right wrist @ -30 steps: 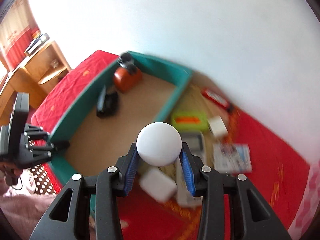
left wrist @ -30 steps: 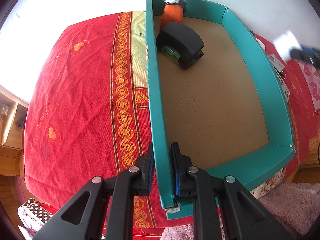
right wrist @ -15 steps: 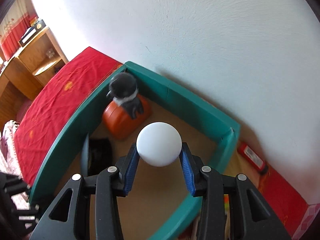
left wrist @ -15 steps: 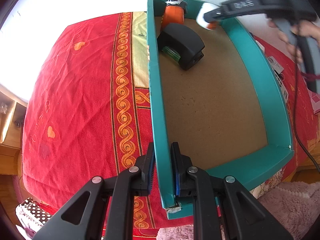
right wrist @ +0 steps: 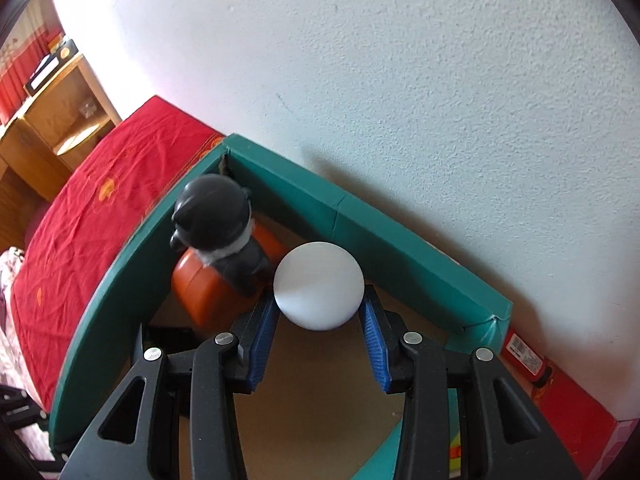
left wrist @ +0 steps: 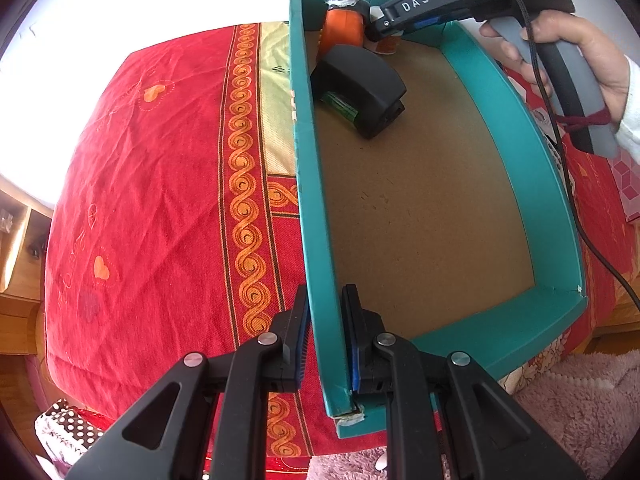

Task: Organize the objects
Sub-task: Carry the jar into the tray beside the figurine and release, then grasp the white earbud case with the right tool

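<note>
Start at your left: the left tongs (left wrist: 326, 336) are clenched on the near end of the teal tray's (left wrist: 552, 208) left wall, 1 pad outside it and 1 inside, pinning the tray on the red bedspread (left wrist: 152, 184). That hand is at the near corner, well apart from where the drop has to happen, so it is only an anchor.

Moving right along that wall toward the far end, you pass the black box (left wrist: 362, 88) lying on the brown floor against the wall, then the orange penguin toy (left wrist: 344, 20) standing upright in the far left corner.

Just right of the penguin come your right tongs (right wrist: 319, 314), grasping the white ball (right wrist: 319, 286) between the 2 blue pads (right wrist: 262, 336). This is the hand nearer the target by a long way. The ball hangs above the tray floor, just beside the penguin's right flank and close in front of the far wall; whether it touches the penguin cannot be told from either view.

The relation that matters, as I judge it: the free floor lies straight below and toward your right of the ball, while the penguin crowds its left. A ball has no long axis to line up, so only the gap counts. Lower it straight down, or shade slightly right, before you ease the pads apart; released this close, it could roll against the toy or off across the bare floor.

Farther right, outside the tray, a red packet (right wrist: 524, 360) lies by the wall.
</note>
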{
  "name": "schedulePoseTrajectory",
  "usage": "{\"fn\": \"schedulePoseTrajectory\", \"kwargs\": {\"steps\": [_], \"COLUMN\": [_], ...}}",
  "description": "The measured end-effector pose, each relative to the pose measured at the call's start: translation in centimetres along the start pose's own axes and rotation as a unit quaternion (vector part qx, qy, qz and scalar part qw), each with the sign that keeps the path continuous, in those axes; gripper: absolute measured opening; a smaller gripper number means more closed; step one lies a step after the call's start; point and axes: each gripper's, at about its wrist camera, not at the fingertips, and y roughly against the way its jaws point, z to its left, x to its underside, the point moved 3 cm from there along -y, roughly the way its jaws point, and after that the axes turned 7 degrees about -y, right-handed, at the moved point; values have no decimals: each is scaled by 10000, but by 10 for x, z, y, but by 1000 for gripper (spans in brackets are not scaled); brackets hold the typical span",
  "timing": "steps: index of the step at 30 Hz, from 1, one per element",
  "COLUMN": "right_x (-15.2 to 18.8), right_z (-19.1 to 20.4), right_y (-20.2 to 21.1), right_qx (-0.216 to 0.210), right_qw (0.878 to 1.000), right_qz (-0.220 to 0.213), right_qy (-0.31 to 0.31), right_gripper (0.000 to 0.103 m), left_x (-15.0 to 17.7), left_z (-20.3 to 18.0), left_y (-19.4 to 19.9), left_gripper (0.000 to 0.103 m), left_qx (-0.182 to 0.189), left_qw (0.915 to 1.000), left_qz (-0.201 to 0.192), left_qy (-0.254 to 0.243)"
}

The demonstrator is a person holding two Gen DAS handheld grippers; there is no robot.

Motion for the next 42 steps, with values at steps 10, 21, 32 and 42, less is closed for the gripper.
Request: {"fn": "schedulePoseTrajectory", "kwargs": {"steps": [10, 21, 32, 42], "right_x": [4, 71, 187, 193], "right_z": [-6, -40, -62, -50], "right_y": [15, 102, 106, 89], "right_qx": [-22, -167, -469, -317], "right_qw": [9995, 9972, 9978, 9944], "right_qz": [-240, -563, 166, 497], "right_qy": [-194, -470, -430, 880], "right_gripper": [52, 53, 53, 53], "left_x": [0, 4, 3, 0], "left_z": [2, 4, 4, 2], "left_y": [0, 0, 0, -1], "left_gripper": [14, 14, 15, 15], "left_qx": [34, 40, 42, 31], "left_qw": [10000, 10000, 10000, 10000], "left_qz": [-17, -57, -32, -3], "left_qy": [33, 20, -17, -39]}}
